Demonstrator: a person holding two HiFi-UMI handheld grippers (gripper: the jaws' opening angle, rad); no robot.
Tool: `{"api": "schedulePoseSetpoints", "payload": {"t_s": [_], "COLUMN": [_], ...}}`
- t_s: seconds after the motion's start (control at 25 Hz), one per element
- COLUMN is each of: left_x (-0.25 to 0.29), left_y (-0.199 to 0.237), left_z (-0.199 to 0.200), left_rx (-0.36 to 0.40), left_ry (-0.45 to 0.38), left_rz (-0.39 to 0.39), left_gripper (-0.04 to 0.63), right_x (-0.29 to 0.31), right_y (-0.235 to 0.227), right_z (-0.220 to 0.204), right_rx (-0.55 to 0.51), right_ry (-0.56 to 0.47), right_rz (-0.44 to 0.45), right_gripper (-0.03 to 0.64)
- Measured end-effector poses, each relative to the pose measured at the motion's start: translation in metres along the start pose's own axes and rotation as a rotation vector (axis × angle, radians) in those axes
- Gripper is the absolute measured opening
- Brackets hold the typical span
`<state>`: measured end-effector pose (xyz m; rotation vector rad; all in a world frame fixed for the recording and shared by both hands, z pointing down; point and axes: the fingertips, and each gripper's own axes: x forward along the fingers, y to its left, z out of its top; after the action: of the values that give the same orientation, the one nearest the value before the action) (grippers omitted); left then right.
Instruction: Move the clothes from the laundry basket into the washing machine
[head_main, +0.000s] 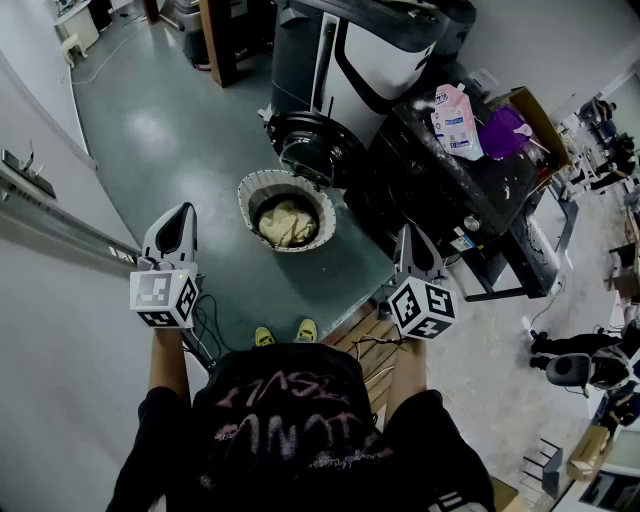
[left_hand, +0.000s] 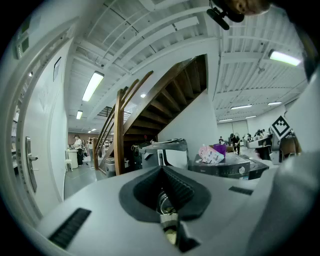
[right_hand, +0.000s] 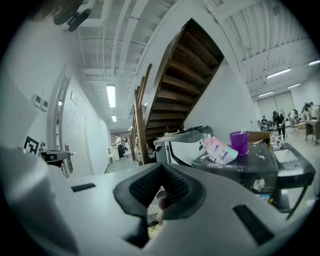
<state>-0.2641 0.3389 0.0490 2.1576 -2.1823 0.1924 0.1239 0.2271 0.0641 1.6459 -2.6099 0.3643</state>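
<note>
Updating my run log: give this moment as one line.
left gripper: shut, empty | right gripper: shut, empty | clothes: in laundry basket | transfer: not started

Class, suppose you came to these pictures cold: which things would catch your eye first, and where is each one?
The white laundry basket stands mid-floor with pale clothes heaped inside. Right behind it, the dark washing machine has its round door swung open, and a pink pouch lies on its top. Nearer the camera, the left hand-held gripper and the right hand-held gripper are held up, both shut and empty.
</note>
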Motion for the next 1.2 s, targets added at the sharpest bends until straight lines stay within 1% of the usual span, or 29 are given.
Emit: {"api": "schedulePoseSetpoints", "payload": {"t_s": [0.28,0.48,0.6,0.76,0.84,0.92,1.0,1.04,1.12,1.2], "left_x": [-0.006,-0.008,-0.008,-0.005,-0.006,-0.008,-0.010,-0.010,-0.010,-0.010], "left_y": [-0.001,-0.002,-0.004,-0.008,-0.008,-0.004,0.000,0.001,0.001,0.000], "left_z": [0.000,0.003,0.004,0.005,0.005,0.003,0.003,0.003,0.004,0.005], "left_rx": [-0.008,-0.001,0.004,0.052,0.049,0.009,-0.016,-0.022,-0.040,-0.057], "left_ry": [-0.008,-0.012,-0.015,-0.005,-0.008,-0.011,-0.015,-0.018,-0.025,-0.033], "left_rz": [0.011,0.005,-0.012,-0.035,-0.032,-0.029,-0.031,-0.035,-0.043,-0.045], "left_gripper": [0.011,0.011,0.011,0.011,0.016,0.023,0.042,0.069,0.142,0.187], "right_x": [-0.003,-0.005,-0.004,-0.002,-0.002,-0.004,-0.004,-0.004,-0.003,-0.001], "right_y": [-0.002,0.001,0.003,0.005,0.003,0.002,0.004,0.006,0.009,0.012], "right_z": [0.001,0.006,0.008,0.007,0.007,0.007,0.007,0.006,0.004,0.003], "right_rx": [-0.002,-0.019,-0.025,-0.037,-0.030,-0.027,-0.027,-0.025,-0.019,-0.013], "right_ry": [-0.014,-0.025,-0.047,-0.053,-0.053,-0.055,-0.063,-0.063,-0.059,-0.055], "right_rz": [0.000,0.003,-0.003,0.009,0.010,-0.001,0.002,0.010,0.028,0.053], "right_gripper": [0.003,0.003,0.003,0.005,0.025,0.048,0.115,0.150,0.197,0.243]}}
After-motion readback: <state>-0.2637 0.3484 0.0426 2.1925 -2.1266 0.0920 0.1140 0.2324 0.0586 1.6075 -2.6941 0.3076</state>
